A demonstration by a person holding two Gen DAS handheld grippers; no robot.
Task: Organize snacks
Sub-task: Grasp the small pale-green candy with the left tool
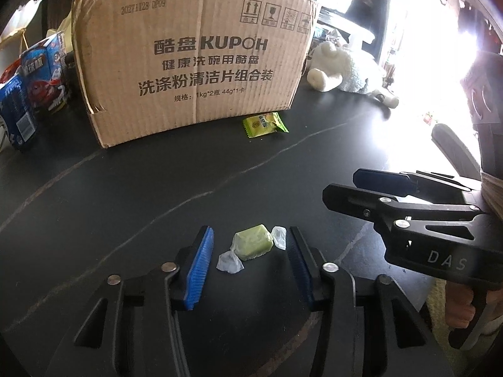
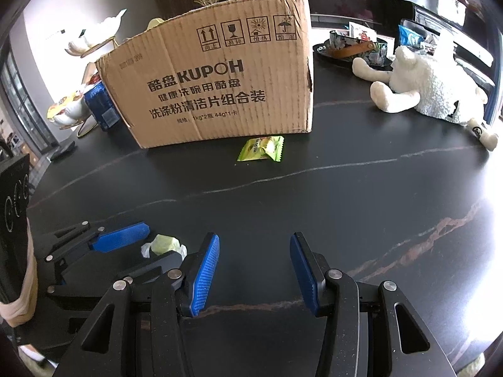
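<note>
A pale green wrapped candy (image 1: 253, 241) with twisted clear ends lies on the black table. My left gripper (image 1: 250, 242) straddles it, blue pads on either side, not touching it, so it is open. The same candy (image 2: 163, 244) shows in the right wrist view beside the left gripper (image 2: 163, 246). My right gripper (image 2: 254, 251) hangs open over bare table with nothing between its fingers; it also shows as the right gripper (image 1: 342, 185) at the right of the left wrist view. A green snack packet (image 1: 265, 124) (image 2: 261, 148) lies at the foot of the cardboard box (image 1: 191, 62) (image 2: 217, 88).
Blue snack boxes (image 1: 34, 84) stand left of the box. A white plush sheep (image 2: 430, 91) lies at the right, with a patterned bowl (image 2: 352, 47) behind it. A white stand with snacks (image 2: 69, 110) is at the far left.
</note>
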